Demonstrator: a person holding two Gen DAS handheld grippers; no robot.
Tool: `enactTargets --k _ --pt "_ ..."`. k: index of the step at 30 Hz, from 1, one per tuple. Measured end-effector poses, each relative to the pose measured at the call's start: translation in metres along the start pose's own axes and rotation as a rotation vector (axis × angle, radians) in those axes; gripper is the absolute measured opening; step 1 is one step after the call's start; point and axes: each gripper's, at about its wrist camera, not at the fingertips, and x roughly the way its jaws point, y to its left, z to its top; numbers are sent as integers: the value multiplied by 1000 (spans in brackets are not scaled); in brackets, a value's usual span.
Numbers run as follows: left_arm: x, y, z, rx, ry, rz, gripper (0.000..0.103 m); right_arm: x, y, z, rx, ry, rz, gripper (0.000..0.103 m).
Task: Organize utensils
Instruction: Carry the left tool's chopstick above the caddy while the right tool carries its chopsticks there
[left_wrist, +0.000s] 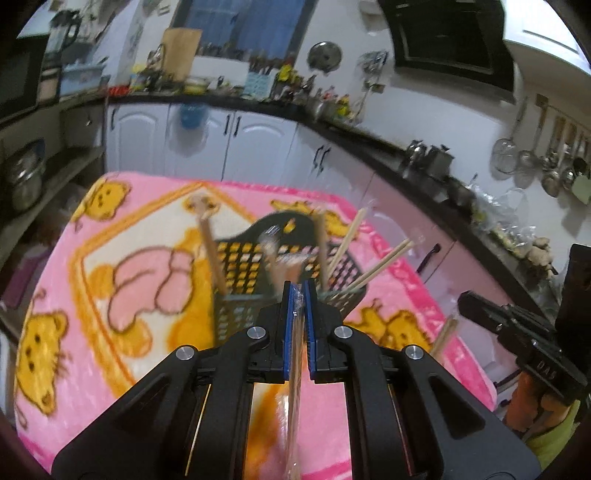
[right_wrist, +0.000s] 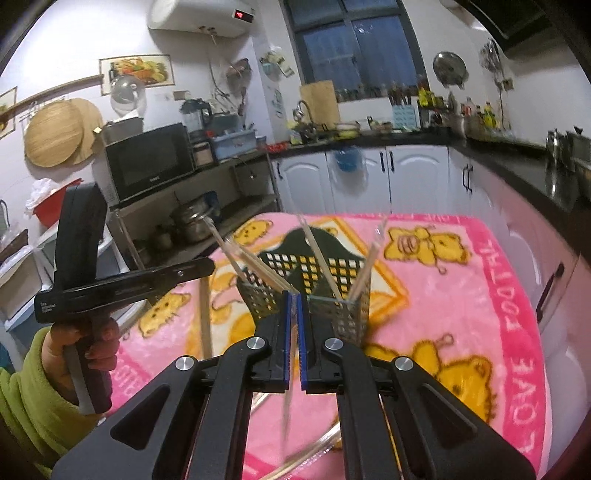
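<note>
A black perforated utensil holder (left_wrist: 236, 266) (right_wrist: 343, 269) stands on a pink bear-print blanket (left_wrist: 122, 229) (right_wrist: 461, 295). Several wooden chopsticks (left_wrist: 380, 264) (right_wrist: 364, 273) lean out of its compartments. My left gripper (left_wrist: 298, 291) hovers just in front of the holder and above it. Its blue pads are shut on a thin wooden chopstick (left_wrist: 294, 387) that hangs down and looks wrapped in clear film. My right gripper (right_wrist: 293, 299) is likewise shut on a thin chopstick (right_wrist: 287, 410) that hangs below it. Each view shows the other gripper (left_wrist: 465, 301) (right_wrist: 210, 264) beside it with its stick dangling.
A person's hand in a green sleeve (right_wrist: 33, 391) holds the left gripper's handle. A clear curved glass rim (right_wrist: 317, 448) lies on the blanket below the right gripper. Behind the table run white cabinets (right_wrist: 369, 177), a black counter (left_wrist: 369, 136), a shelf with pots (right_wrist: 192, 221) and a microwave (right_wrist: 147, 162).
</note>
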Motion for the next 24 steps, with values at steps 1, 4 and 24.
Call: enactTargets --k 1,4,24 --pt "-2 -3 4 8 -9 -4 3 -3 2 4 -7 -10 1 3" --pt "-9 -18 16 39 -35 -20 3 -8 3 13 -11 -37 4 3" --pt "-27 -82 105 160 -255 -47 3 -36 8 79 -40 -205 -18 3"
